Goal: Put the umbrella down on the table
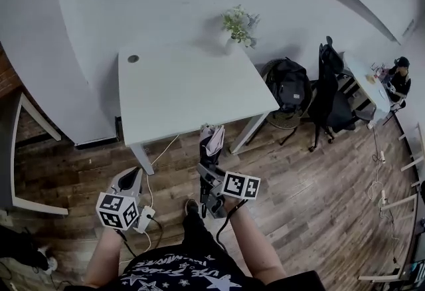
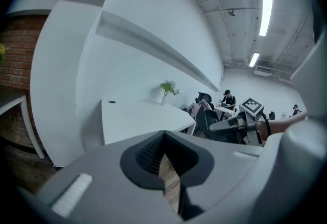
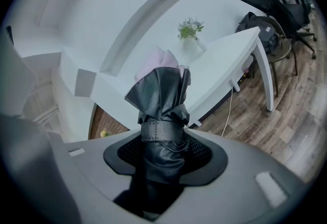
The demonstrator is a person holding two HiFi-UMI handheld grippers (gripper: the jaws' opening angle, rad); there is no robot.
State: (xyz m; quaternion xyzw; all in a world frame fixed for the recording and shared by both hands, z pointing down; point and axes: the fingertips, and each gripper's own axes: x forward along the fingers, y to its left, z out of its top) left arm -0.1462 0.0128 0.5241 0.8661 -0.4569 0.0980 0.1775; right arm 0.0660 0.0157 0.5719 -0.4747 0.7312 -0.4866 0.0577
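1. Head view: the right gripper point(image 1: 210, 175) is clamped on a black folded fabric umbrella point(image 1: 211, 143). The umbrella is up in the air just short of the white rectangular surface point(image 1: 179, 87), over the wood-plank floor point(image 1: 299, 190). The left gripper point(image 1: 131, 180) hangs beside it.
2. Left gripper view: jaws together, nothing between them.
3. Right gripper view: the jaws squeeze the umbrella just below its strap, and its pale pink tip points at the surface.
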